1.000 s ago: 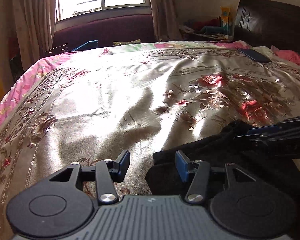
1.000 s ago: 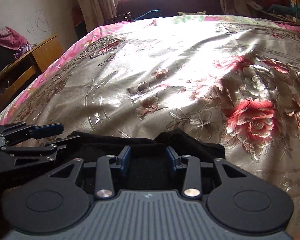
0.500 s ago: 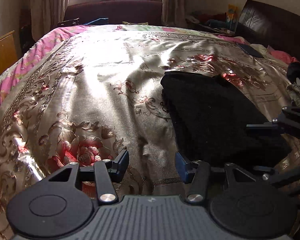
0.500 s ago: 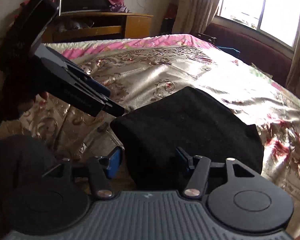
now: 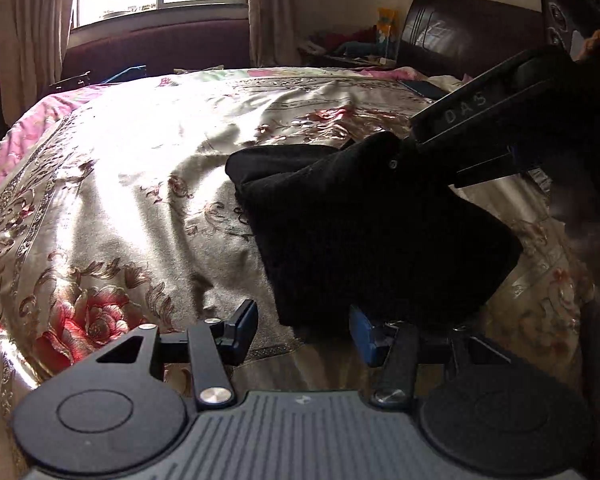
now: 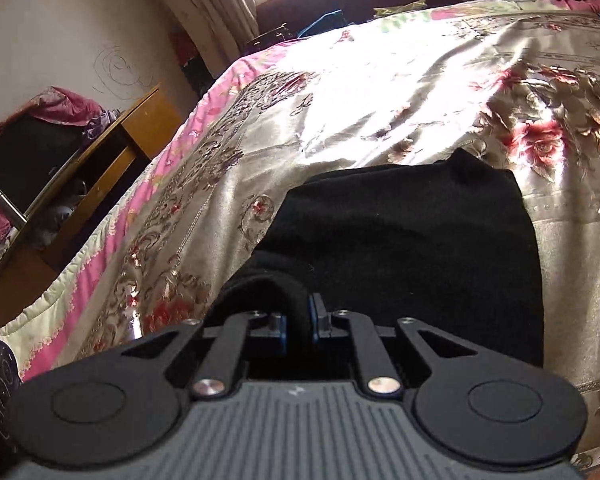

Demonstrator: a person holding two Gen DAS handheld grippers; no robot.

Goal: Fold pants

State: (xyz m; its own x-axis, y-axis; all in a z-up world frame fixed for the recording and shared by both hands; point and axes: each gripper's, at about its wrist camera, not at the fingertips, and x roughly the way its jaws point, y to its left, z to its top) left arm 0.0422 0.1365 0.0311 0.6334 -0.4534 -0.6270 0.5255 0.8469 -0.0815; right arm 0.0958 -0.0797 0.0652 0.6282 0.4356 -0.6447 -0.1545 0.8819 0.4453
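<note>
Right wrist view: right hand-held gripper [image 6: 299, 322] was closing, pinching a fold of black pants [image 6: 412, 240] on bed [image 6: 380, 92]. Left hand-held gripper [image 5: 302, 330] stood approx. half wide w/ nothing gripped, at pants' near edge.

The right tool [image 6: 299, 320] closes on a fold of the black pants [image 6: 412, 248], whose near edge lies hidden beneath its body; in the left wrist view, the right tool's rear runs past the frame's edge.
</note>
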